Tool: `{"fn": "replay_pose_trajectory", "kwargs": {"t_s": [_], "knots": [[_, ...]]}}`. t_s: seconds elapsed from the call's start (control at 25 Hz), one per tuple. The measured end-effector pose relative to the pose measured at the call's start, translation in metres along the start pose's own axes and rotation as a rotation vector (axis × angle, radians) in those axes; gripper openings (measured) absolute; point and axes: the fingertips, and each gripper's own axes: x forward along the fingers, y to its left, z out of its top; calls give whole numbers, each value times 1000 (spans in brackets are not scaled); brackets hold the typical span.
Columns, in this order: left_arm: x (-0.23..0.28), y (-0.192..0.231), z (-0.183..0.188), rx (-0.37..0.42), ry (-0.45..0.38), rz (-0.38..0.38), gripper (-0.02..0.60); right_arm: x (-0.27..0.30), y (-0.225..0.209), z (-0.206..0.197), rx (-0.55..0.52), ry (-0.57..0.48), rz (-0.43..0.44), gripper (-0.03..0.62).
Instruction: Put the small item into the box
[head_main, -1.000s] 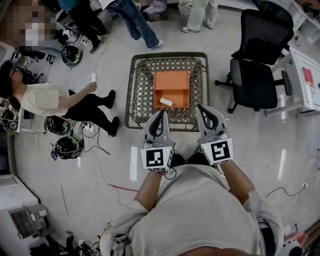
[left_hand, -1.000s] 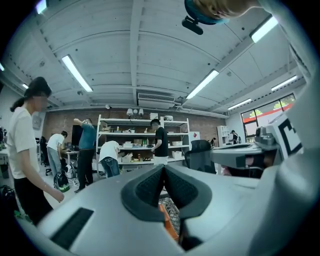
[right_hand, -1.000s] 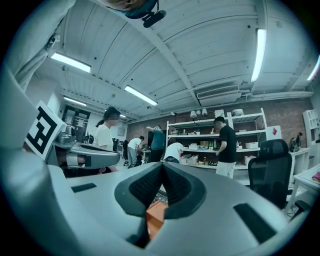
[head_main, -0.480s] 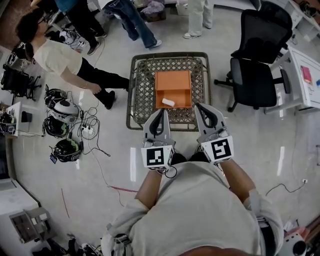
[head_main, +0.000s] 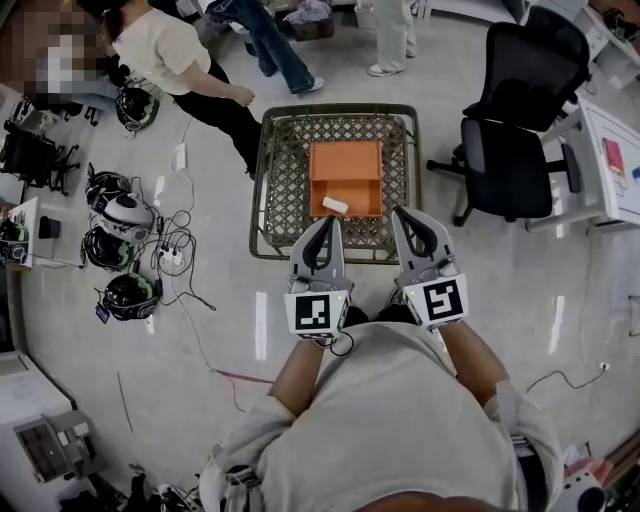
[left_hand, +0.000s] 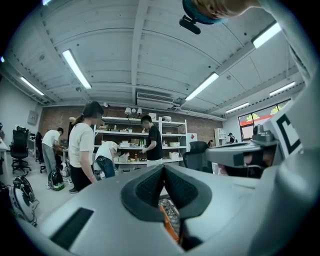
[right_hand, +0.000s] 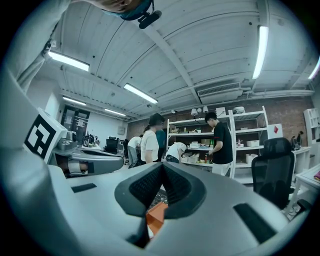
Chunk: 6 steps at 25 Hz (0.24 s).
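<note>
Both left gripper (head_main: 326, 224) and right gripper (head_main: 402, 214) are staying still, fingers closed empty; I'm judging small item (head_main: 334, 205), lying in box (head_main: 345, 160), delivered.

Lighting bright and even, from long white ceiling tube lamps (left_hand: 76, 68) overhead. White glare streaks on the glossy pale grey floor (head_main: 262, 330); shadows faint and soft. Head view sharp, bowed at its edges. Both gripper views heavily fisheyed, corners black, bluish cast; nearest foreground out of focus, white metal shelving (left_hand: 150, 145) behind clear.

The box (head_main: 345, 160) is orange, the small item (head_main: 334, 205) white, the basket (head_main: 285, 190) lattice-patterned, the chair (head_main: 515, 160) black.
</note>
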Motion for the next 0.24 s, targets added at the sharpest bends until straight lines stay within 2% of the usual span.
{"fn": "replay_pose_trajectory", "kwargs": {"t_s": [0.24], "knots": [[6, -9, 5, 3, -8, -17, 6, -1, -4, 3, 2, -9, 3, 3]]}}
